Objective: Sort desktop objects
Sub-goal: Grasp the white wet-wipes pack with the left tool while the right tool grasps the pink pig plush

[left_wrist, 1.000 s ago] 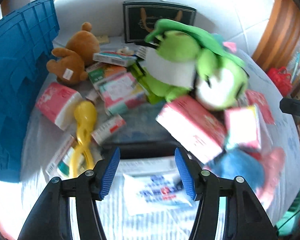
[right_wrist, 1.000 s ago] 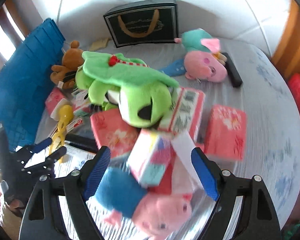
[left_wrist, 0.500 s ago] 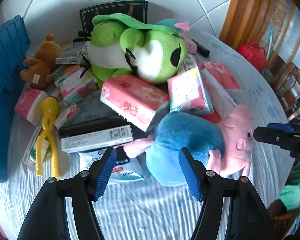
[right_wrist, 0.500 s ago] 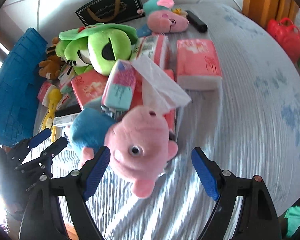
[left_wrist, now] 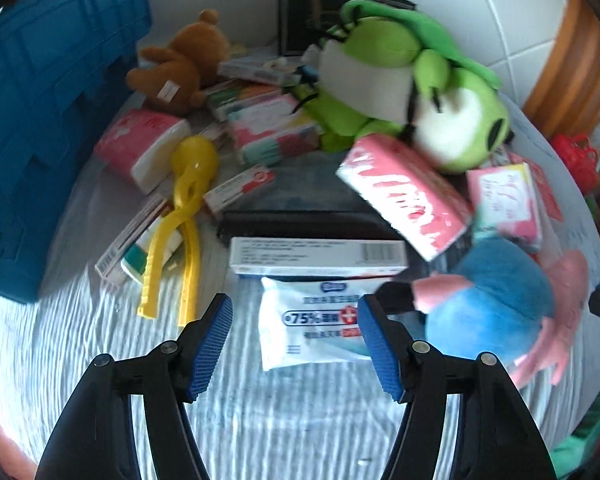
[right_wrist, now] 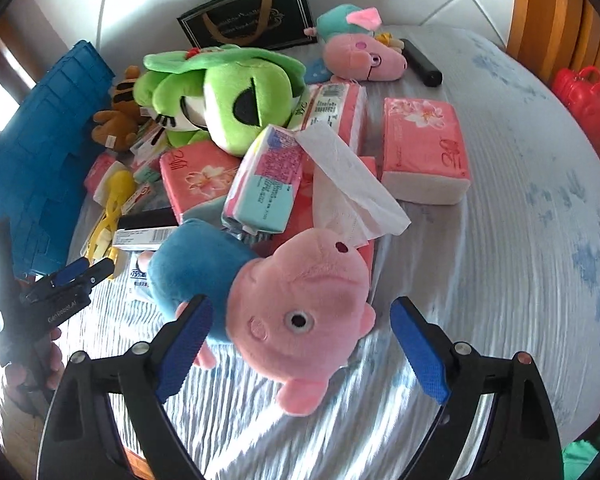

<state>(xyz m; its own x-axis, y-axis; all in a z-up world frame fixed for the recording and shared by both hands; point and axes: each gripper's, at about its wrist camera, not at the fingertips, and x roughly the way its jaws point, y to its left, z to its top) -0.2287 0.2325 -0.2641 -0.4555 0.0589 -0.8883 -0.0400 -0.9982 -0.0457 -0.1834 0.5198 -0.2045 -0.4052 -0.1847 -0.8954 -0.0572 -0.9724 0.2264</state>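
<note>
A heap of objects lies on a striped cloth. My left gripper [left_wrist: 294, 336] is open and empty, its jaws on either side of a white wet-wipes pack [left_wrist: 312, 326]; it also shows in the right wrist view [right_wrist: 86, 270]. A white box [left_wrist: 318, 254] lies just beyond the pack. My right gripper [right_wrist: 300, 344] is open, with the head of a pink pig plush in a blue shirt [right_wrist: 300, 300] between its jaws, not clamped. The plush also shows in the left wrist view [left_wrist: 496, 300]. A green frog plush [right_wrist: 228, 100] lies on pink tissue packs [right_wrist: 198, 176].
A blue crate [left_wrist: 40, 100] stands at the left. A brown bear [left_wrist: 180, 68], yellow tongs [left_wrist: 184, 224], small boxes, a second pig plush [right_wrist: 360, 52], a black gift bag [right_wrist: 248, 20] and a black bar [right_wrist: 422, 62] lie around. A tissue pack [right_wrist: 424, 148] lies at the right.
My left gripper swung back left and lower, now over the wet-wipes pack instead of the blue plush. My right gripper moved closer to the pig plush, whose head now sits between its jaws.
</note>
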